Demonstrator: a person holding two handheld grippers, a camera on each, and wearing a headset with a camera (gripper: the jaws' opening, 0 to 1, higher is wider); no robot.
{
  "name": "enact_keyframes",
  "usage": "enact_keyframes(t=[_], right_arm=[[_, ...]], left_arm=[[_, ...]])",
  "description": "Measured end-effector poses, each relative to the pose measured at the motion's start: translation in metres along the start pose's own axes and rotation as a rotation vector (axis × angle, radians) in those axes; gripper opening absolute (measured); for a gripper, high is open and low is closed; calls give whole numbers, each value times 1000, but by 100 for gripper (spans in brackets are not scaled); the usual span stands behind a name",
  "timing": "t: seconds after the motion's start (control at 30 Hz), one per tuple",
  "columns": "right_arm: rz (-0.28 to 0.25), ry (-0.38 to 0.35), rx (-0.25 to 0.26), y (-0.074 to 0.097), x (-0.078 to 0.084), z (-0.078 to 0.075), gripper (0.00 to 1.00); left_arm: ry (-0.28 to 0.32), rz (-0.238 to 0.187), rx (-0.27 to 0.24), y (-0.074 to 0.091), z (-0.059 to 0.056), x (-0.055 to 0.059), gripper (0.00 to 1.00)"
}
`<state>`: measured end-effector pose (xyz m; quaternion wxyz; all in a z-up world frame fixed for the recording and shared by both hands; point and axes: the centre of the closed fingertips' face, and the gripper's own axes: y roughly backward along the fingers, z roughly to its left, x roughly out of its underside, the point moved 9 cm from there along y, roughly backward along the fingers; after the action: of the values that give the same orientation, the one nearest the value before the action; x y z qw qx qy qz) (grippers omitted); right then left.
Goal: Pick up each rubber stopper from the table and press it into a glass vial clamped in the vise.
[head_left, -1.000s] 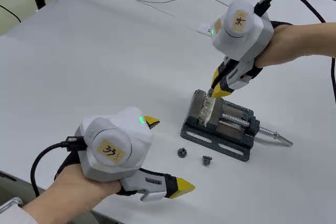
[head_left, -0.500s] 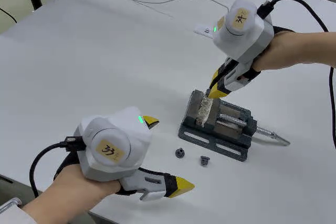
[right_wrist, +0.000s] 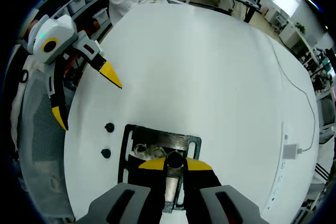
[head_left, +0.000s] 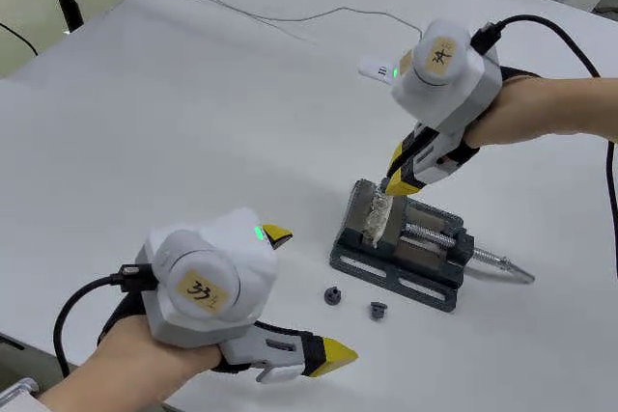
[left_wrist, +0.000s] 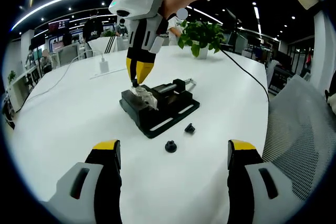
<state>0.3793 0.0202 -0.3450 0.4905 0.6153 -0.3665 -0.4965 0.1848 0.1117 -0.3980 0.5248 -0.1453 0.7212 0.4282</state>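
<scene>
Your right claw (head_left: 390, 183) is pinched nearly closed on a dark held stopper (right_wrist: 175, 158), with a yellow tip on either side of it. It points down at the vise (head_left: 396, 256). In the right gripper view the held stopper sits over the vise's clamping slot, just beside two open glass vials (right_wrist: 149, 151) standing side by side in that slot. Whether it touches a vial I cannot tell. In the head view the vials show as a pale glassy cluster right under the claw's tips.

Your left claw (head_left: 309, 293) is spread wide with nothing in it, low over the counter (head_left: 193, 123) and close to its near edge. Two loose stoppers (head_left: 333, 294) lie on bare counter between that claw and the vise. They are just beside the vise's base flange, a little apart from each other, and neither claw touches them.

Around the work, the vise's screw handle (head_left: 502, 262) sticks out of the end turned away from your left claw, low over the counter. A white adapter (head_left: 379, 70) lies farther in toward the far edge, behind the right claw, with a thin cable (head_left: 241, 12) running from it across the counter. In the left gripper view a potted plant (left_wrist: 202, 32) stands past the vise, and a mesh chair back (left_wrist: 299, 129) is beside the counter's edge.
</scene>
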Motion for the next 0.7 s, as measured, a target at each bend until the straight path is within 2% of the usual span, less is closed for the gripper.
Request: enact_keyframes(t=[0.17, 0.27, 0.43, 0.7], right_arm=[[1, 20, 4, -1, 0, -4, 9], [-1, 38, 7, -2, -1, -1, 22], [6, 56, 7, 4, -1, -3, 16], [-24, 43, -3, 15, -6, -11, 5]], left_arm=[[0, 1, -3, 1, 0, 1, 82], [2, 1, -5, 2, 0, 1, 82], [5, -1, -10, 2, 1, 1, 82], [5, -7, -19, 4, 6, 0, 82]])
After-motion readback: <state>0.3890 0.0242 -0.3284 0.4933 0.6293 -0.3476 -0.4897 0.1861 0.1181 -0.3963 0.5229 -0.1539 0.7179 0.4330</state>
